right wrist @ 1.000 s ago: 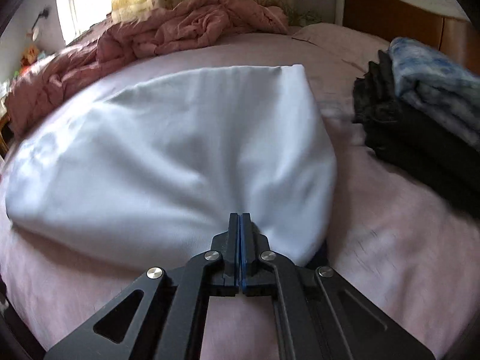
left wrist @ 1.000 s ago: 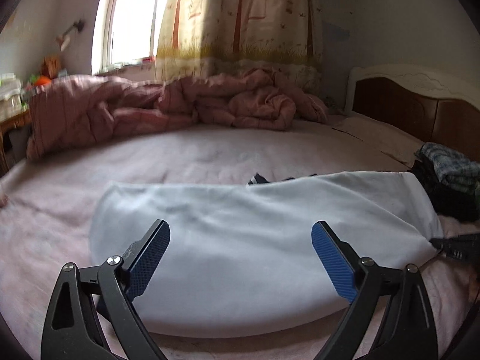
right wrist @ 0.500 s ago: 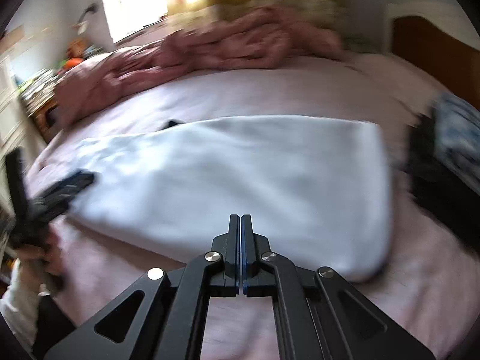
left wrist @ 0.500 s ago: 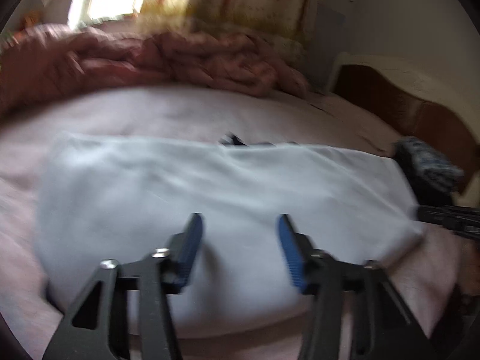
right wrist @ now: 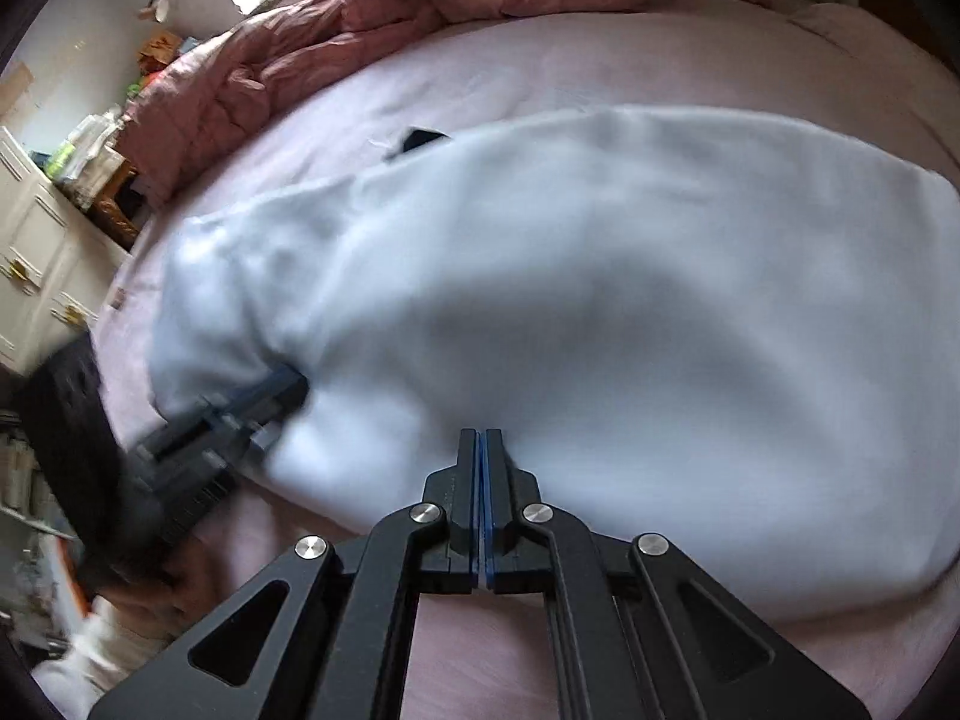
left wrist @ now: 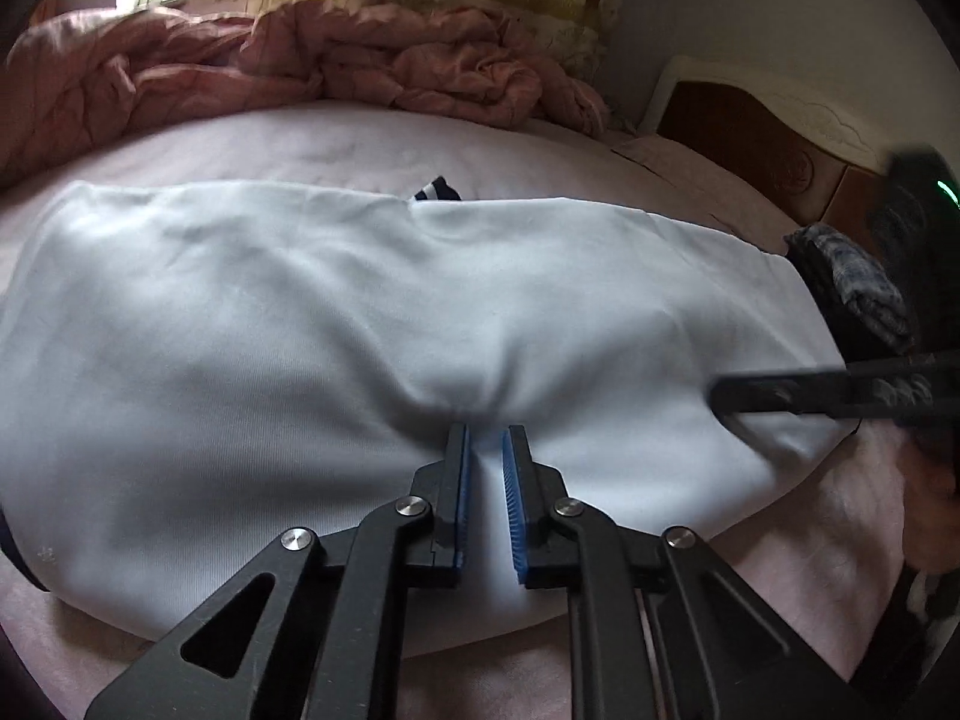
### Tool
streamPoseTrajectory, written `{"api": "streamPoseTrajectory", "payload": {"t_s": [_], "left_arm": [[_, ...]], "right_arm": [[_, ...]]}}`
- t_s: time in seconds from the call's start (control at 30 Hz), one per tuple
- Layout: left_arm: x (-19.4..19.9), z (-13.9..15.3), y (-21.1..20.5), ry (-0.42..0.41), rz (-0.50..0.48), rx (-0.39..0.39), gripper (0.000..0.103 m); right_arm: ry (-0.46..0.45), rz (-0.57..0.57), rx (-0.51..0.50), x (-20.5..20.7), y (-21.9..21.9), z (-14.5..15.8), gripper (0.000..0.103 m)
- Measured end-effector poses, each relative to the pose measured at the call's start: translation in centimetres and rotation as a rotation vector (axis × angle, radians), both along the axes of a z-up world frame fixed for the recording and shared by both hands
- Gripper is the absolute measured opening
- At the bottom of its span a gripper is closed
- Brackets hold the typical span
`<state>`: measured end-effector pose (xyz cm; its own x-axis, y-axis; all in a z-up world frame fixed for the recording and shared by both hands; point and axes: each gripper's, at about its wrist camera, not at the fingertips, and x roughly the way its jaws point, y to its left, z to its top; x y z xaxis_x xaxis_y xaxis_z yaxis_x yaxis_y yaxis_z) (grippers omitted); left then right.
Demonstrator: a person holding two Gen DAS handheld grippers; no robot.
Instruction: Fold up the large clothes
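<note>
A large white garment lies folded flat on the pink bed; it also shows in the right wrist view. A dark collar pokes out at its far edge. My left gripper is shut on a pinch of the garment's near edge, cloth bunched between the blue pads. My right gripper is shut on the near edge of the garment further right. Each gripper shows blurred in the other's view, the right one and the left one.
A crumpled pink quilt lies along the far side of the bed. A stack of folded dark clothes sits by the wooden headboard. A white cabinet and cluttered table stand left of the bed.
My left gripper went from wide open to shut on the garment's near edge. The right gripper swung left along the garment, staying shut.
</note>
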<state>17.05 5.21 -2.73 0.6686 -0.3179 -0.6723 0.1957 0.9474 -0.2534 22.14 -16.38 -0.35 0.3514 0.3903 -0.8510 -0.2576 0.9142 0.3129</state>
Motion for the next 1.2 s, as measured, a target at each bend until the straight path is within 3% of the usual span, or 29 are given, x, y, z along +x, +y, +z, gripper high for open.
{"api": "streamPoseTrajectory", "payload": {"t_s": [0.1,0.2,0.37,0.5,0.63,0.77,0.9,0.97,1.07,1.1,1.17,1.2], "left_arm": [[-0.2,0.0,0.1,-0.003,0.008,-0.001,0.013],[0.1,0.1,0.2,-0.002,0.013,-0.004,0.013],[-0.1,0.0,-0.2,-0.012,0.017,0.021,0.013],[-0.1,0.0,-0.2,-0.013,0.017,0.021,0.013],[-0.2,0.0,-0.2,-0.015,0.018,0.021,0.013],[-0.1,0.0,-0.2,-0.019,0.015,0.020,0.013],[-0.2,0.1,-0.2,-0.024,0.016,0.024,0.013],[-0.5,0.4,-0.3,-0.048,0.022,0.032,0.015],[-1.1,0.9,-0.2,-0.088,0.028,0.026,0.026],[-1.3,1.0,-0.1,-0.096,0.035,0.025,0.026],[-1.3,1.1,0.2,-0.101,0.037,0.012,0.026],[-1.2,1.1,0.2,-0.100,0.037,0.006,0.027]], "right_arm": [[0.057,-0.025,-0.081,2.2,1.1,-1.5,0.001],[0.095,-0.087,-0.040,3.8,0.5,-2.0,0.000],[0.062,-0.129,-0.025,6.2,0.3,-0.4,0.000],[-0.023,-0.165,-0.013,8.8,0.9,2.1,0.000],[0.112,-0.167,-0.020,12.3,2.1,-1.8,0.000],[0.020,-0.156,-0.017,9.5,1.2,-0.9,0.000],[-0.065,-0.054,0.082,3.4,-0.2,1.4,0.001],[-0.081,-0.064,0.084,0.4,-1.5,1.6,0.001],[-0.176,-0.147,0.020,-3.9,-4.5,2.0,0.003],[-0.214,-0.206,-0.021,-5.5,-5.9,2.2,0.008],[-0.236,-0.288,-0.020,-7.8,-8.9,2.1,0.033],[-0.236,-0.347,0.019,-8.8,-10.9,2.0,0.060]]}}
